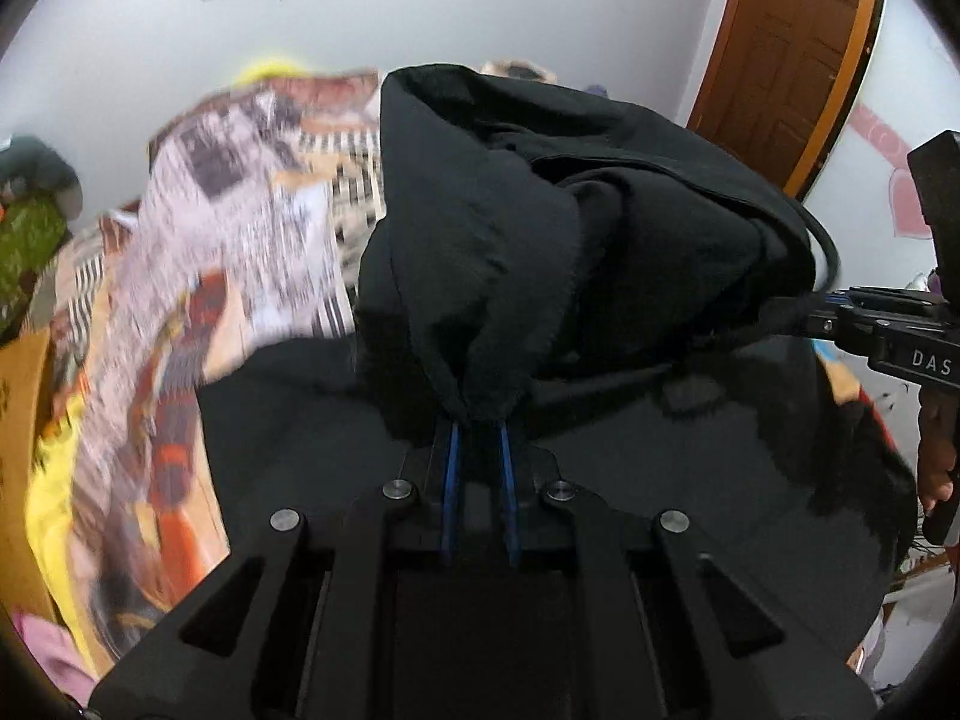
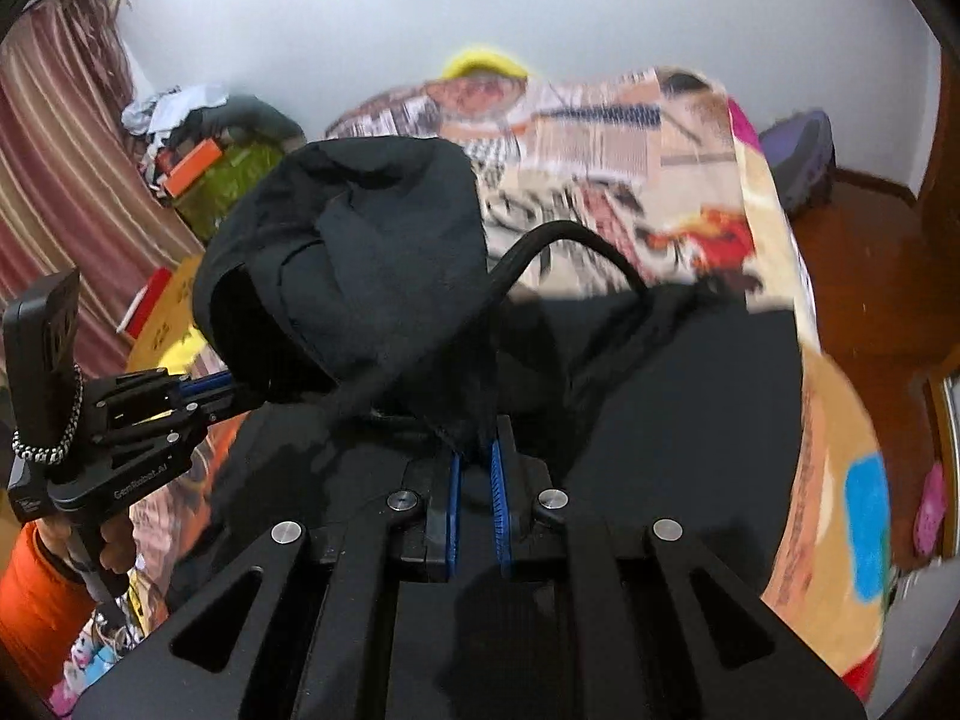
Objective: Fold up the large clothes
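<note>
A black hooded garment (image 1: 540,228) is lifted above the bed, its hood bunched between both grippers. My left gripper (image 1: 479,420) is shut on a fold of the hood; it also shows in the right wrist view (image 2: 240,387) at the left, pinching the hood's edge. My right gripper (image 2: 474,450) is shut on the garment (image 2: 372,252) near a black drawstring (image 2: 570,240); it shows in the left wrist view (image 1: 786,309) at the right. The rest of the garment lies flat on the bed below.
The bed carries a patterned, multicoloured blanket (image 1: 240,228) (image 2: 630,168). A brown wooden door (image 1: 780,60) stands at the right. Striped curtains (image 2: 54,180) and a cluttered pile with a green bag (image 2: 234,180) lie at the left. Wooden floor (image 2: 870,276) is beyond the bed.
</note>
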